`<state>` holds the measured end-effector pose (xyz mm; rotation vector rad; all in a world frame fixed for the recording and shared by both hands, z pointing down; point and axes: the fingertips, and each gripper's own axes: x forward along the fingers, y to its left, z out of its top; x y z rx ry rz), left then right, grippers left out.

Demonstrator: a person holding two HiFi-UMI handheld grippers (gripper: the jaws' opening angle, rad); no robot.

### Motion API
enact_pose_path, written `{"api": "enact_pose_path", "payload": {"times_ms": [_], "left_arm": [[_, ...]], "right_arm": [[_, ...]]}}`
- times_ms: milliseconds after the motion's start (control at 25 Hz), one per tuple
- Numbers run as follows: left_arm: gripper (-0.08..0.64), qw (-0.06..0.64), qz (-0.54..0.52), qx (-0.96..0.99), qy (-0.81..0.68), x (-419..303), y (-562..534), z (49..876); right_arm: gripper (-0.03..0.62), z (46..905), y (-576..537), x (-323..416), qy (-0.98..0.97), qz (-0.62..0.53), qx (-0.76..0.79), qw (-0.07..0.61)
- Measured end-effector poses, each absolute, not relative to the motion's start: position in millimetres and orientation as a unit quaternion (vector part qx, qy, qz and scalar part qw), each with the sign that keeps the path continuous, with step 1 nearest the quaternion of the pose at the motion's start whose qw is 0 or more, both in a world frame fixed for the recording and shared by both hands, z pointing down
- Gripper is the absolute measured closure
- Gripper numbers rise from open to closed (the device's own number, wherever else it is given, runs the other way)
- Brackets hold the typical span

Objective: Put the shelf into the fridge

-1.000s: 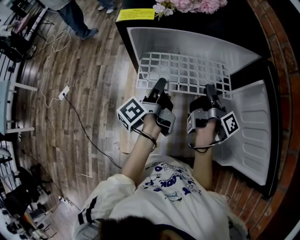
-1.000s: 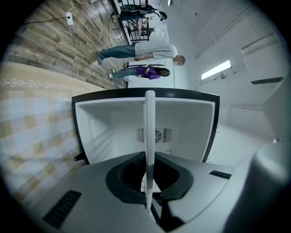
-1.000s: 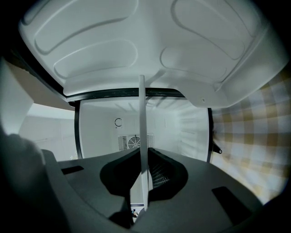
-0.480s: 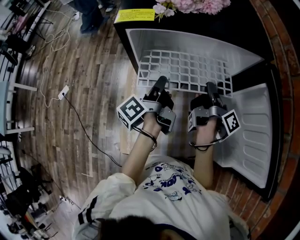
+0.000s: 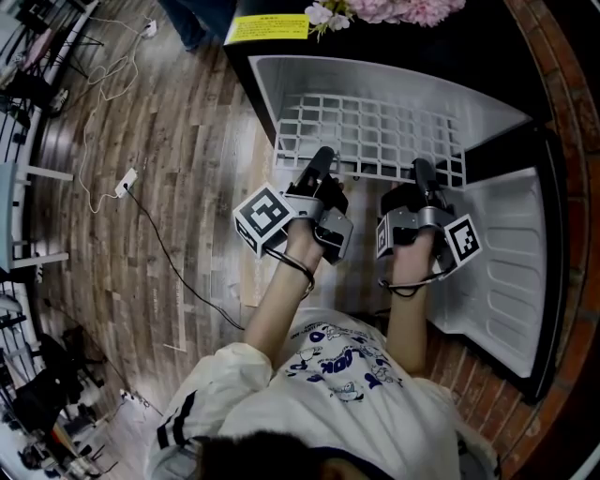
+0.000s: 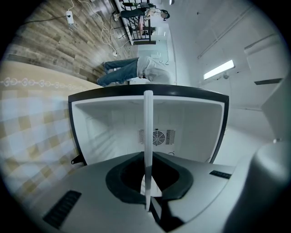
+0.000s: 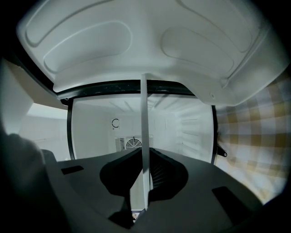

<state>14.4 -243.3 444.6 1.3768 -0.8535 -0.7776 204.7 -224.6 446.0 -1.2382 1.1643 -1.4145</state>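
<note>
The white wire shelf (image 5: pixel 367 134) lies flat, partly inside the white cavity of the black fridge (image 5: pixel 375 80). My left gripper (image 5: pixel 323 163) is shut on the shelf's near edge at the left. My right gripper (image 5: pixel 422 173) is shut on that edge at the right. Each gripper view shows the shelf edge-on as a thin white bar: shelf (image 6: pixel 148 136) between the left gripper's (image 6: pixel 148 202) jaws, shelf (image 7: pixel 144 136) between the right gripper's (image 7: pixel 144 202) jaws. A round fan grille (image 6: pixel 157 136) shows on the fridge's back wall.
The fridge door (image 5: pixel 506 253) stands open at the right, next to brick (image 5: pixel 553 56). Pink flowers (image 5: pixel 384 9) and a yellow label (image 5: pixel 270 28) sit on the fridge top. A cable and power strip (image 5: pixel 128 180) lie on the wood floor at the left, with a person's legs (image 5: pixel 202 17) beyond.
The shelf and both grippers have slid a little further toward the fridge cavity. The person at the back has walked further up and mostly out of the picture.
</note>
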Motion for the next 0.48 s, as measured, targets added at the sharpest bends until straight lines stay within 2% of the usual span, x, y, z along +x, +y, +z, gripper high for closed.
{"api": "enact_pose_path", "payload": {"times_ms": [480], "left_arm": [[0.525, 0.620, -0.342, 0.598, -0.376, 13.5, -243.1, 442.2]], "right_arm": [[0.543, 443.3, -223.6, 202.7, 0.474, -0.570, -0.500, 0.448]]}}
